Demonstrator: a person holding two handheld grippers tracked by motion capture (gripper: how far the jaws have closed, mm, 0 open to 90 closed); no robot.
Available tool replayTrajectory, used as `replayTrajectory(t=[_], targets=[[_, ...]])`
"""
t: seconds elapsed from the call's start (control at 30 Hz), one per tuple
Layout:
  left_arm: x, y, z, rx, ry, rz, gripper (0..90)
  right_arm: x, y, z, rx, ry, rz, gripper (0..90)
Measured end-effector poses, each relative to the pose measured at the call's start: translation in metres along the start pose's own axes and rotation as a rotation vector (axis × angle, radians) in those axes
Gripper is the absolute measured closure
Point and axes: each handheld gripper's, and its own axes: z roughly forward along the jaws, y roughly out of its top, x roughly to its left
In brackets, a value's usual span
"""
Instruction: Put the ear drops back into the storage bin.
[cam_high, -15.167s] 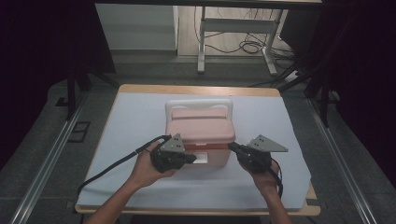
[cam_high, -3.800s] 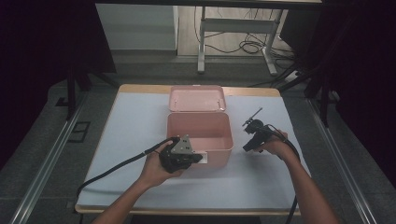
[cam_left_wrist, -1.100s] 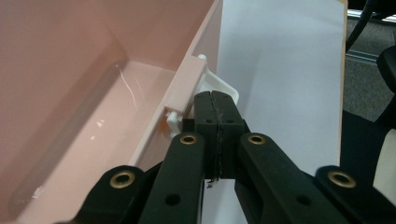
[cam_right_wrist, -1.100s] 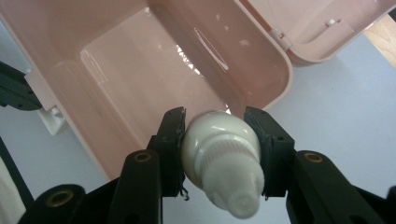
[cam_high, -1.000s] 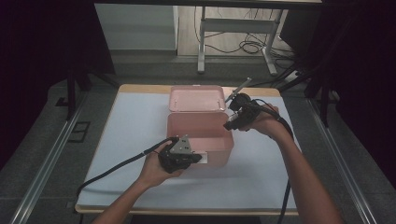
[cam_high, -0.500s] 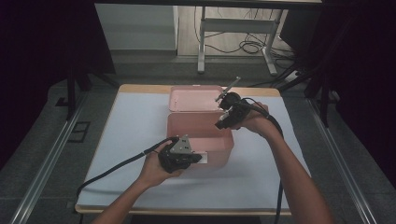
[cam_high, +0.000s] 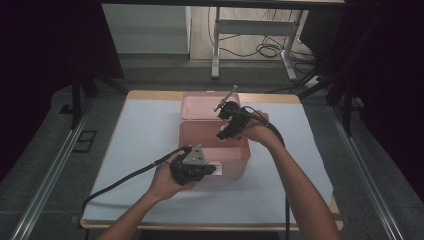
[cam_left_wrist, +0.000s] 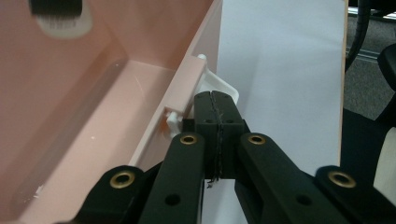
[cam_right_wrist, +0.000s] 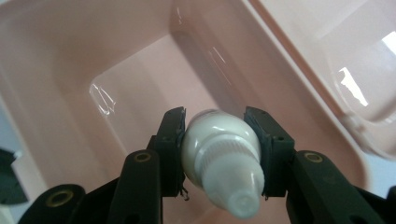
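One white bottle (cam_right_wrist: 219, 161), cap end toward the camera, is pinched across its body by the two jaws of the right gripper (cam_right_wrist: 218, 140); both pads press on its sides. In the right gripper view it hangs above the open cavity of the pink box (cam_right_wrist: 116, 60), not touching the floor or walls. In the high view the right gripper (cam_high: 226, 131) is over the box's far right part, near the rear rim, its cable looping back over the hand.

Pink box (cam_high: 214, 145): open, interior bare where it can be seen. Its lid (cam_high: 202, 105) lies flat on the table just behind it, touching or nearly touching the rear wall.

Left gripper (cam_left_wrist: 215, 100): jaws pressed together, nothing between them, tips resting against the white latch (cam_left_wrist: 219, 84) on the box's outer wall. In the high view this left gripper (cam_high: 192, 167) sits at the near front wall of the box, by a white label.

White table cover (cam_high: 145, 140) lies under the box and lid.
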Motion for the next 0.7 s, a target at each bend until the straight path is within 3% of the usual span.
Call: replayTrajectory(t=[0.4,0.7], targets=[[0.0,0.0,0.0,0.004,0.002,0.008,90.0,0.009,0.018,0.028,0.014,0.025,-0.057,60.0],[0.0,0.0,0.0,-0.003,0.002,0.0,90.0,0.015,0.031,0.045,0.026,0.034,-0.069,59.9]])
